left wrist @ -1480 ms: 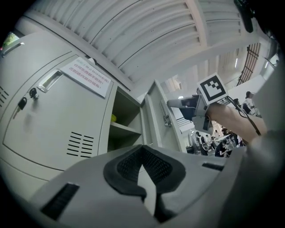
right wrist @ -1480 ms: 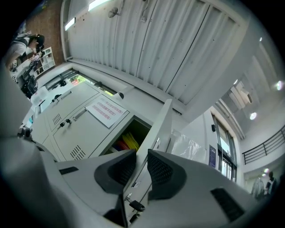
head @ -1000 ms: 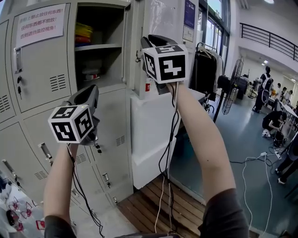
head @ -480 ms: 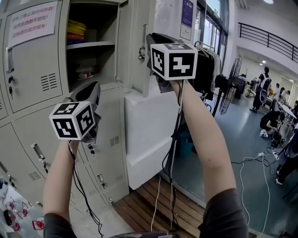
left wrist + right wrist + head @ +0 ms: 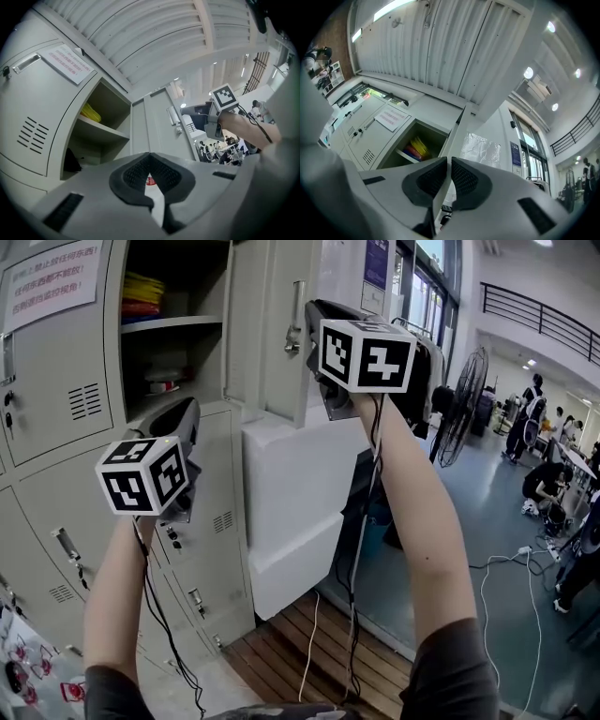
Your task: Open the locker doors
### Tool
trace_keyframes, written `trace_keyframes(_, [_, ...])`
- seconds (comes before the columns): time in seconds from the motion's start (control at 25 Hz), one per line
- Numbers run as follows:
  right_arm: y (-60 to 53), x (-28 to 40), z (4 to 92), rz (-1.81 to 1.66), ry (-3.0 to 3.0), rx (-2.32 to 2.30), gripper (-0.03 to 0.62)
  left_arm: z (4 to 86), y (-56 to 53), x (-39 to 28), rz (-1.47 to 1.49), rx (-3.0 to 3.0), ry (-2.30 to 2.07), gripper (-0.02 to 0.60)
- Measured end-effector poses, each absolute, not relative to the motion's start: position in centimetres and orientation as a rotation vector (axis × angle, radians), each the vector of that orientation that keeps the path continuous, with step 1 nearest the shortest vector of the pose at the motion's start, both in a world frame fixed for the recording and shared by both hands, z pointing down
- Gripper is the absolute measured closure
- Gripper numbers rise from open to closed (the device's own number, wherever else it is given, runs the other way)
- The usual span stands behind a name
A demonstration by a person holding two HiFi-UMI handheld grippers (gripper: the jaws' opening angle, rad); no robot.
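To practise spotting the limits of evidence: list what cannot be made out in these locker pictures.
- Notice, head view: print too small and soft to read.
- Things on the lower shelf of the open locker, head view: shadowed, too small to name.
- People in the hall, head view: distant, too small to tell what they do.
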State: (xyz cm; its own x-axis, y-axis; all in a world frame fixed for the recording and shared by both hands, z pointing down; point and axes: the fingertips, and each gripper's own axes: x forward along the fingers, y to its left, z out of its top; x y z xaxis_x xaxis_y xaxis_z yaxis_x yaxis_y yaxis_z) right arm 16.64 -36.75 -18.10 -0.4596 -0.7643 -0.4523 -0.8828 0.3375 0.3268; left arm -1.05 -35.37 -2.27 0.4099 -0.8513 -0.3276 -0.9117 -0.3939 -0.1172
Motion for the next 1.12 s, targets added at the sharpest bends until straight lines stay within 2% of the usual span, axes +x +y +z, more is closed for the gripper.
trace_keyframes(0.24, [-36.7,16.9,-16.7,0.774,2.403,-1.420,0.540,-1.3,-35.8,-2.2,0.296,-2.363,1.575,0.572])
trace_keyframes(0.36, [-35.5,16.1,-14.8,0.811,2.431,-1.351,0.455,-0.3,-35.9,-3.5,0.206,-2.277,1.619,0.573])
trace_keyframes(0.6, [-34.2,15.0,-10.3,0.773,2.474,-1.285,0.368,2.4,-34.6,-6.1,0.137,-2.229,1.673,0.573])
trace_keyframes(0.88, [-32.1,14.1,-4.8,0.708,2.458,-1.267,0.307,6.4,-32.7,-8.9,0.082,-2.239,1.724,0.572])
trace_keyframes(1.12, [-29.8,11.2,2.4,0.640,2.482,-1.175,0.290,12.1,-30.6,-11.4,0.043,-2.268,1.777,0.574])
